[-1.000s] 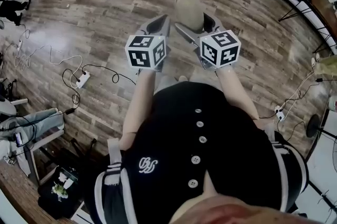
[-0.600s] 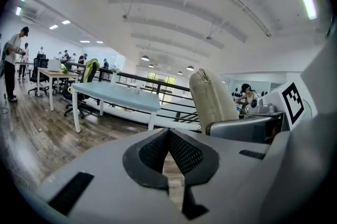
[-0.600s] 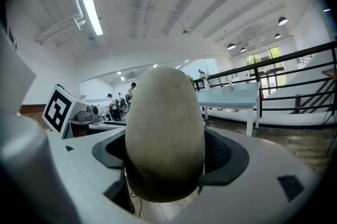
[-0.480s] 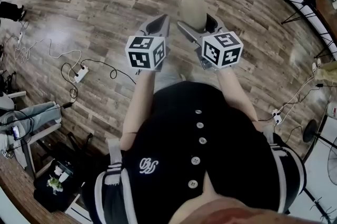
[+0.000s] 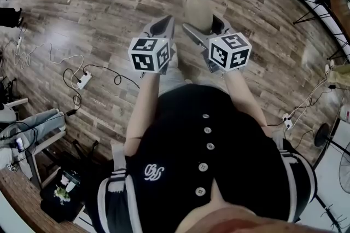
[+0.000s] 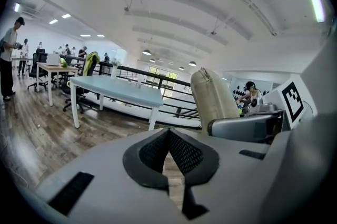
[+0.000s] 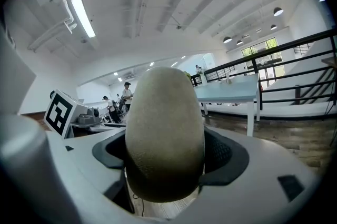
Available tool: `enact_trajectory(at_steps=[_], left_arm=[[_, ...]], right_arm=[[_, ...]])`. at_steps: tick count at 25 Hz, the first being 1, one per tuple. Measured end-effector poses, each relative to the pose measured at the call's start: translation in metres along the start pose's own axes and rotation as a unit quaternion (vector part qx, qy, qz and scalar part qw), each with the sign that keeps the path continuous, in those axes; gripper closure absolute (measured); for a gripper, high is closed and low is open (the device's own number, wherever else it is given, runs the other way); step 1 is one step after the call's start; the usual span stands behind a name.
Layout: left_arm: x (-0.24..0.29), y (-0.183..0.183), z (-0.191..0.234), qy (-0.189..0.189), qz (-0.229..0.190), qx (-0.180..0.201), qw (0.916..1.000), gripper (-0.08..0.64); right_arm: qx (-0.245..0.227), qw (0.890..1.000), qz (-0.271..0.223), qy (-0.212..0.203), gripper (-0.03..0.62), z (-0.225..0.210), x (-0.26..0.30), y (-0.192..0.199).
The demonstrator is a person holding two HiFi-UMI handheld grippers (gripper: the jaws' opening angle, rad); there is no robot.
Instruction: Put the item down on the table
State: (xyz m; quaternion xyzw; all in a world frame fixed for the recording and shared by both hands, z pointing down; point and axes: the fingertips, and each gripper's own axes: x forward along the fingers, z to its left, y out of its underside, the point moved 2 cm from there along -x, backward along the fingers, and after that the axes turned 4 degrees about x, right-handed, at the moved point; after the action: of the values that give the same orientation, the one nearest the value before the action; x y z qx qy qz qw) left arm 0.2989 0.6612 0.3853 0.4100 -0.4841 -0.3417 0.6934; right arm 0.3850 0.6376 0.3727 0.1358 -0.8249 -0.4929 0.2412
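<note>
Right gripper view showed us the beige pouch point(image 7: 164, 133) standing upright between the dark pads of the right gripper point(image 7: 168, 155), which were clamped on its lower part from both sides. The pouch filled the gap so fully that we could not see how deep it sat. Its surface looked finely grained. We could not tell what it held, or whether the seam along its edge in the left gripper view was a zip.

To the left of the pouch and apart from it, the left gripper point(image 6: 168, 150) had its meshed pads pressed together with nothing between them.

In the head view the pouch hung in the air over the wooden floor point(image 5: 109, 2), with its lower half hidden behind the right gripper's jaws. The two marker cubes point(image 5: 150, 54) nearer the person than the pouch covered both hands, so only the forearms showed. The black buttoned shirt point(image 5: 208, 144) filled the frame below them.

Beyond the pouch and well apart from it stood a pale blue table point(image 7: 226, 92) on white legs, with a dark railing point(image 7: 295, 44) behind it. Far left of the pouch, a power strip point(image 5: 83, 81) lay on the floor among loose cables. Further off, small figures stood by desks, too small and blurred for us to make out.
</note>
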Motion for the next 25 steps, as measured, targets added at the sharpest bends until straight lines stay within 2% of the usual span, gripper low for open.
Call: enact_trajectory(at_steps=[6, 20, 25], left_arm=[[0.039, -0.020, 0.037, 0.013, 0.007, 0.003, 0.9999, 0.554], [0.134, -0.109, 0.143, 0.052, 0.004, 0.038, 0.9979, 0.554], [0.149, -0.122, 0.174, 0.055, -0.002, 0.031, 0.9980, 0.554]], right_arm=[[0.001, 1.000, -0.002, 0.011, 0.193, -0.025, 0.049, -0.023], [-0.015, 0.999, -0.026, 0.039, 0.193, -0.078, 0.175, -0.108], [-0.012, 0.999, -0.021, 0.042, 0.193, -0.085, 0.213, -0.117]])
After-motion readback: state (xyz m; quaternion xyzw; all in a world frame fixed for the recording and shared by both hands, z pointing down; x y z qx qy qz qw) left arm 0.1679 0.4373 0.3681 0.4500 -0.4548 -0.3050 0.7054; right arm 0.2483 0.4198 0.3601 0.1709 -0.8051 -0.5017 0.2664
